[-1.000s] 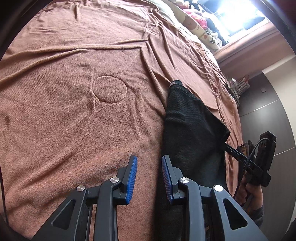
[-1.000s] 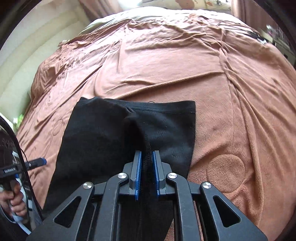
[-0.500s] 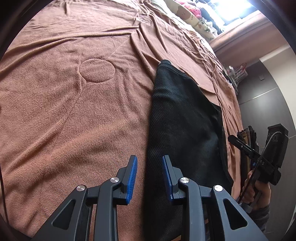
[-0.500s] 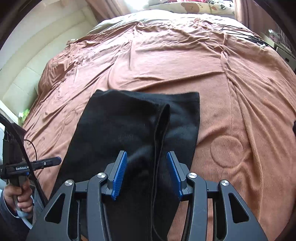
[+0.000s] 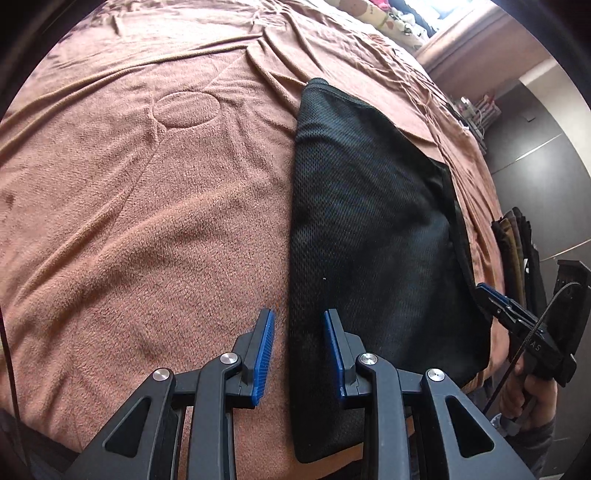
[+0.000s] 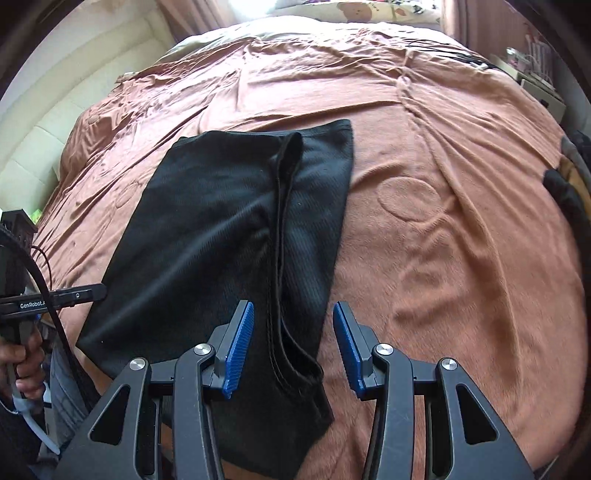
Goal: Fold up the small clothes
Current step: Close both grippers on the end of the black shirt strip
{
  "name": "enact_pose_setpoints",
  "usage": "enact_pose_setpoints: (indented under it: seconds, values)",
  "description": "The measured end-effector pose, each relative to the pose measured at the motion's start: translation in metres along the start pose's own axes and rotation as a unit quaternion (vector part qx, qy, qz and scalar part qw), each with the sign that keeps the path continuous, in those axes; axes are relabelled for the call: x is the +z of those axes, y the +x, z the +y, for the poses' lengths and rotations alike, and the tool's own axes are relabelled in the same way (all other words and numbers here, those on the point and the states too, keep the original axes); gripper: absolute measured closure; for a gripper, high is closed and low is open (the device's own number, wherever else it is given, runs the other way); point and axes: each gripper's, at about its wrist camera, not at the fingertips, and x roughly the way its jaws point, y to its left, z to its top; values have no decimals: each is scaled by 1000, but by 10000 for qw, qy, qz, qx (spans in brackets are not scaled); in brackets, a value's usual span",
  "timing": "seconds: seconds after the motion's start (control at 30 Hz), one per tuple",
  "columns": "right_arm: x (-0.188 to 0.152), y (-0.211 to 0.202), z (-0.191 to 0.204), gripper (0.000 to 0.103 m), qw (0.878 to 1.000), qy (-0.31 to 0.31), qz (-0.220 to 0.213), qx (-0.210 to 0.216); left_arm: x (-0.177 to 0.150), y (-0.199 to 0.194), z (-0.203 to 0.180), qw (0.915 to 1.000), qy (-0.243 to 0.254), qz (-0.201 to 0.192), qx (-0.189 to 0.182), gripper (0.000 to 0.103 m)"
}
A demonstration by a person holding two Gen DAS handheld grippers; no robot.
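A black mesh garment (image 5: 369, 229) lies folded lengthwise on the brown blanket (image 5: 147, 206). My left gripper (image 5: 299, 339) is open just above the garment's long left edge, with nothing between its pads. My right gripper (image 6: 293, 332) is open too. The doubled hem of the garment (image 6: 221, 229) runs between its jaws, and the pads do not touch it. The top layer stops short of the layer beneath, so a strip of the lower one shows on the right. Each gripper shows at the other view's edge: the right gripper (image 5: 491, 295) and the left gripper (image 6: 85, 291).
The blanket (image 6: 461, 240) covers a wide bed and carries a round pressed mark (image 6: 406, 199). Patterned pillows (image 6: 369, 7) lie at the far end. Dark clothes (image 6: 569, 184) sit at the bed's right edge, and a cluttered bedside shelf (image 6: 535, 62) stands beyond.
My right gripper opened and let go of the raised fold, which now lies flat on the garment. Both grippers drew back toward the near edge of the bed.
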Motion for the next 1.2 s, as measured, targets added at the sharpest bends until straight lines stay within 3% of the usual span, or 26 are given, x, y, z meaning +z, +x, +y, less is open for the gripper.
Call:
enact_pose_setpoints:
  seconds: [0.17, 0.4, 0.63, 0.83, 1.07, 1.2]
  values:
    - [-17, -11, 1, 61, 9998, 191, -82, -15, -8, -2, -8, 9990, 286, -5, 343, 74]
    - [-46, -4, -2, 61, 9989, 401, 200, -126, -18, 3, -17, 9950, 711, 32, 700, 74]
    - [-60, -14, -1, 61, 9988, 408, 182, -217, -22, 5, -15, 9930, 845, 2, 823, 73]
    - [-70, -27, -6, 61, 9979, 638, 101, -67, -23, -2, -11, 9953, 721, -41, 643, 73]
    - [-83, -41, -22, 61, 9869, 1304, -205, 924, -27, -21, 7, 9996, 233, -129, -42, 73]
    - [-92, -39, -26, 57, 9819, 1525, -217, 1102, -27, -29, 16, 9991, -54, -123, -411, 73]
